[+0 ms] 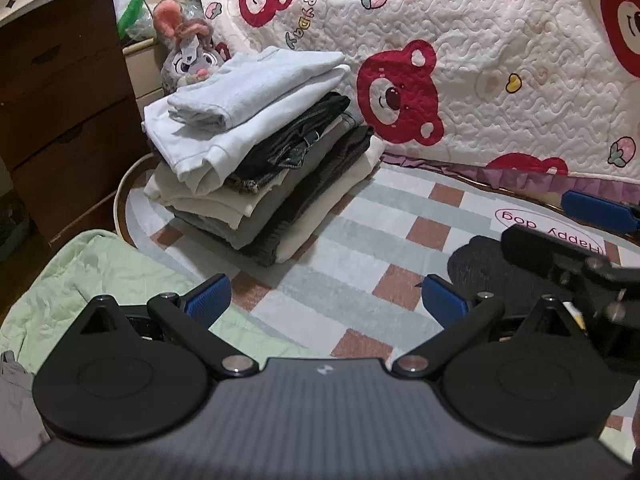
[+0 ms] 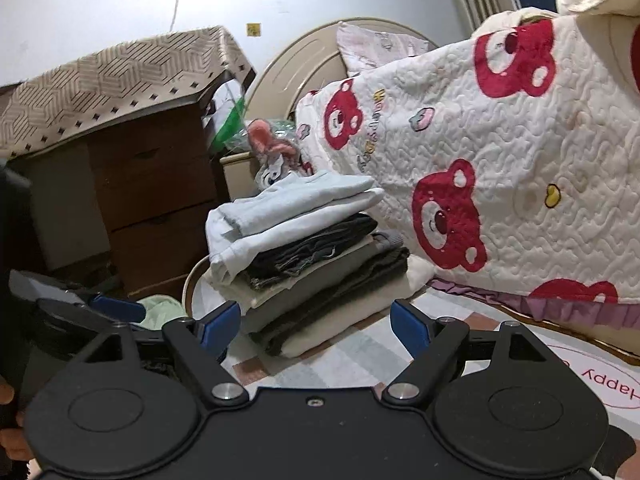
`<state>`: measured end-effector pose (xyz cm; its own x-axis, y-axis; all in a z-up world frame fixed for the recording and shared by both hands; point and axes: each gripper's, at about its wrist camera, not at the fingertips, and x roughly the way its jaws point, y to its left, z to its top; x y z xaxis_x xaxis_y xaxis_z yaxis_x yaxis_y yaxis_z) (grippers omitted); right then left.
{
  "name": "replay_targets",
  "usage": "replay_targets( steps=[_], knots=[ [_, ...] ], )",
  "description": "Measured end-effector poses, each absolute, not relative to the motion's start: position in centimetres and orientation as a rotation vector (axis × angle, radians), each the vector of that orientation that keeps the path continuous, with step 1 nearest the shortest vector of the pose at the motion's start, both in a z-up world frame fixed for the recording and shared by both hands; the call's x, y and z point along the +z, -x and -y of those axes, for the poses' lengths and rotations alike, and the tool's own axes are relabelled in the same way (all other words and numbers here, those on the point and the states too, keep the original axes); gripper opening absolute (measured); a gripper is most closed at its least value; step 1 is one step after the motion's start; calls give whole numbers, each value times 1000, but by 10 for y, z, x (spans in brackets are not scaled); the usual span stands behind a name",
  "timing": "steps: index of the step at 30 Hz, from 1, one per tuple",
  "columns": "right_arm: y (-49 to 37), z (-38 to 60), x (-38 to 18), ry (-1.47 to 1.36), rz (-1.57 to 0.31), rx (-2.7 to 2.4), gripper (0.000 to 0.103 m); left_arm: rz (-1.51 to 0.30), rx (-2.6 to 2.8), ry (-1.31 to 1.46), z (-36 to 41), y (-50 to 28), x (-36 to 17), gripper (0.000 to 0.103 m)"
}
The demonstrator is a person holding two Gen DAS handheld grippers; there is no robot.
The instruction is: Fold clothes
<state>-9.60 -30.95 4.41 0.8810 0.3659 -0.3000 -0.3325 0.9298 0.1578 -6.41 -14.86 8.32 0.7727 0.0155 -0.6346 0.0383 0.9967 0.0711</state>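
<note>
Fingers [image 1: 208, 298] apart above "Happy dog" rug [image 1: 548, 220].

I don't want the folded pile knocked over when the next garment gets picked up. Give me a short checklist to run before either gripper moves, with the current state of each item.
1. Left gripper open and holding nothing: ok.
2. Right gripper open and holding nothing: ok.
3. Folded stack upright on the checked mat: ok, though its layers overhang unevenly.
4. Both grippers clear of the stack: ok, neither touches it.
5. Next garment within reach: the light green cloth lies unfolded beside the left gripper: ok.
6. Whether the dark cloth by the right gripper is a garment to fold: cannot tell.
</note>
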Motion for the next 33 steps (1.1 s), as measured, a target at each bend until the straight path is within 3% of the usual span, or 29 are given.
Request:
replay_targets(
  steps=[33],
  knots=[
    [98,296,39,-61,-368,362,85,-730,2,-67,135,62,71,103]
  ],
)
